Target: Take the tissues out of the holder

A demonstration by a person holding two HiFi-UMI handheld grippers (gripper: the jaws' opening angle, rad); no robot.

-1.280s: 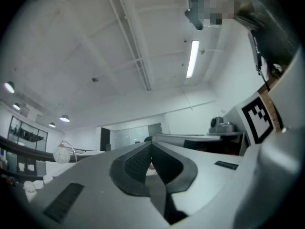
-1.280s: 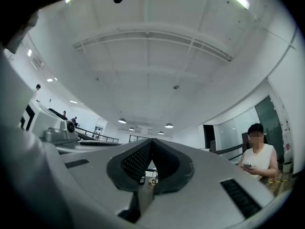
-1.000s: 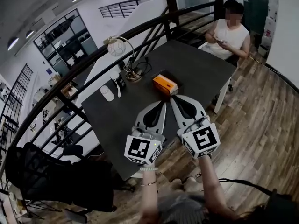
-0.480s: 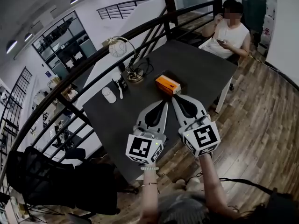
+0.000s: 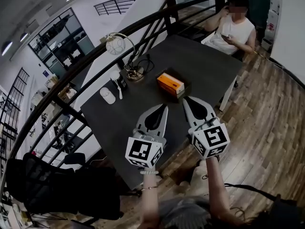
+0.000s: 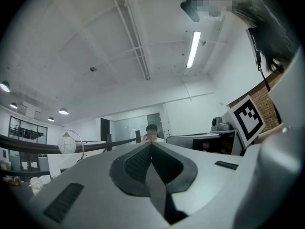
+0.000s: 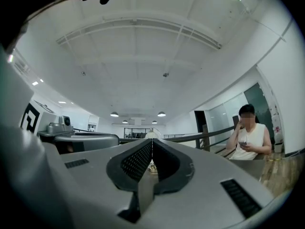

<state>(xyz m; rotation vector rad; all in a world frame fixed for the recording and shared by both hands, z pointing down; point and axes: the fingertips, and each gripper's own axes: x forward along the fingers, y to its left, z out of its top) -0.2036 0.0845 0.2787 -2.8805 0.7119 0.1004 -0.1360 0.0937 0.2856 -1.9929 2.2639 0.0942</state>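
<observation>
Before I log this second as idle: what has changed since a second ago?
The right gripper drifted slightly right, away from the left gripper; the seated person raised a hand to the head. Nothing was gripped: both stay shut and empty, short of the tissue box on the table.

There were two grippers: the left gripper [image 5: 164, 107] and the right gripper [image 5: 186, 99]. There was one counter [image 5: 202, 63]. By it were one orange tissue holder [image 5: 170, 84], one round lamp [image 5: 116, 45], one white mouse [image 5: 107, 95] and one sitting person [image 5: 233, 30].

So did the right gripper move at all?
Yes, a little. The right gripper has swung rightward: its tip was at the near corner of the orange tissue box, and now sits off the box's right side.
</observation>
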